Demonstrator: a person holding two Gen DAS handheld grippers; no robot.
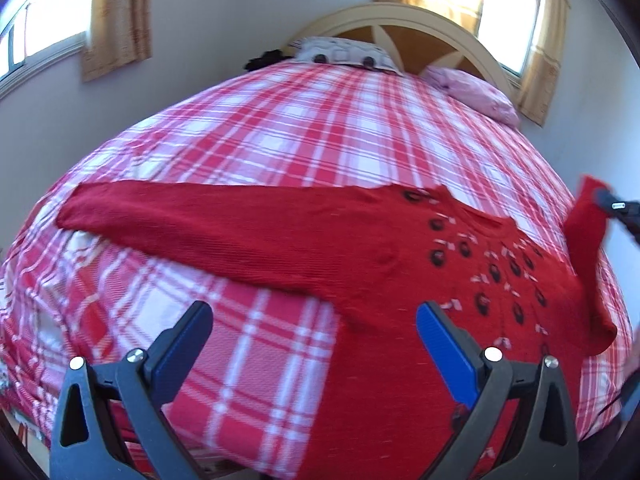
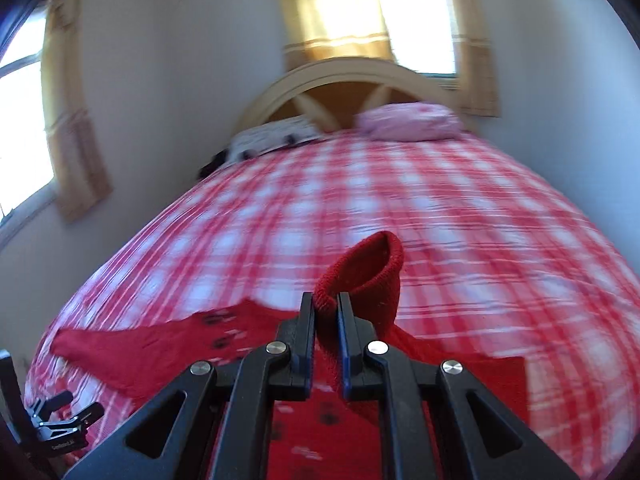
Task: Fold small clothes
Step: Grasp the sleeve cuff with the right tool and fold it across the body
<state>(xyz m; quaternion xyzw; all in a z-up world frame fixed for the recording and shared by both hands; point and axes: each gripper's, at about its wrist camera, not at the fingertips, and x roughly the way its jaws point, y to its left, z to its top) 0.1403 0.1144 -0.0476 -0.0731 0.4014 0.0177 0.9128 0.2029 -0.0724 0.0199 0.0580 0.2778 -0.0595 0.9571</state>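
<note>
Already right gripper (image 2: 325,304) pinched the raised sleeve cuff (image 2: 362,264); sweater (image 1: 400,288) lay leftward of it, far sleeve (image 1: 180,216) outstretched; left gripper (image 1: 314,320) gaped, idle

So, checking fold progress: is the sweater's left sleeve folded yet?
Not yet: the left sleeve of the sweater lies spread straight on the bed.

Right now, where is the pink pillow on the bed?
The pink pillow lies at the head of the bed, on the right side against the arched headboard, to the right of the patterned pillow.
</note>
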